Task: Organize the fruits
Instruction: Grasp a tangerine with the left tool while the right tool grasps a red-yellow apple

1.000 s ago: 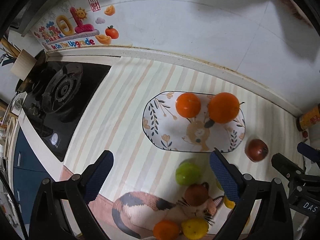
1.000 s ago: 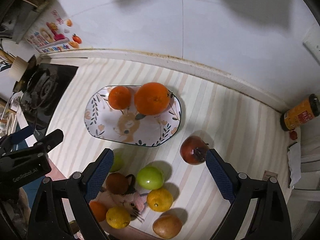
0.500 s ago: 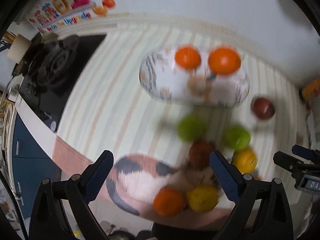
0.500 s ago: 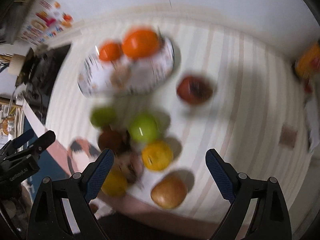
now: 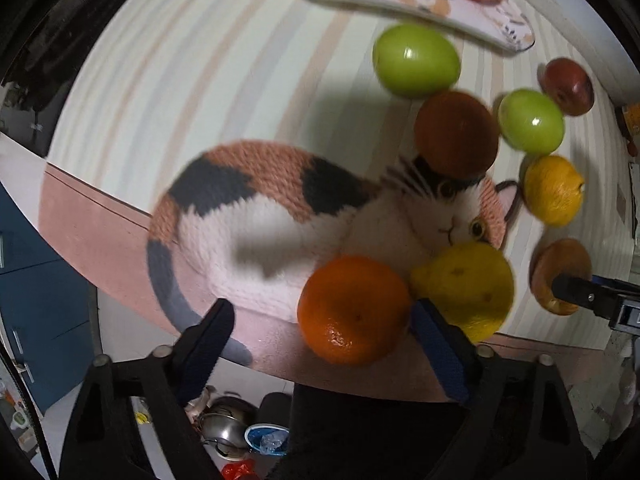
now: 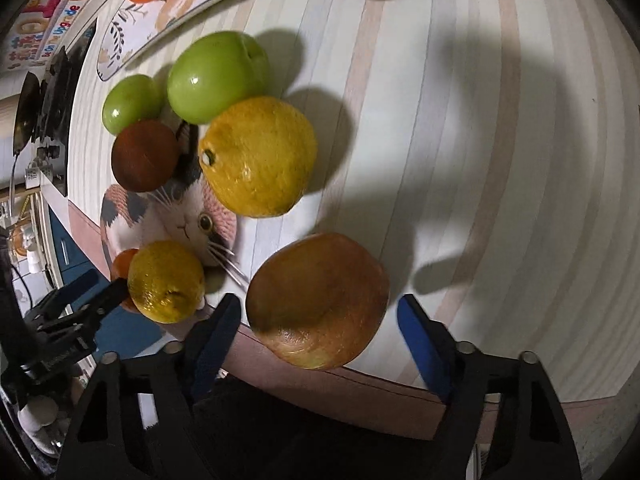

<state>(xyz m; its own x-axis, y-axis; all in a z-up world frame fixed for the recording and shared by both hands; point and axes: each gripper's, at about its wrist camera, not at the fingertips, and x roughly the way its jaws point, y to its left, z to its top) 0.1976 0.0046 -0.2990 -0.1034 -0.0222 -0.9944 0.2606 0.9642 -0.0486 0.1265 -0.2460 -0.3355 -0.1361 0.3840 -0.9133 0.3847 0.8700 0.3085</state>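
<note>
While the left gripper (image 5: pixel 320 336) is hanging with its fingers spread wide, a round orange tangerine (image 5: pixel 354 310) is sitting just inside the right-hand finger, whose tip is hiding part of a yellow lemon (image 5: pixel 466 290). Only the right wrist view is showing the right gripper (image 6: pixel 320 326), also spread wide, bracketing a large russet-yellow apple (image 6: pixel 318 300) untouched between its blue fingers.

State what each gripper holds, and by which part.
Nothing: left gripper is open near the orange; right gripper is open around the apple.
</note>
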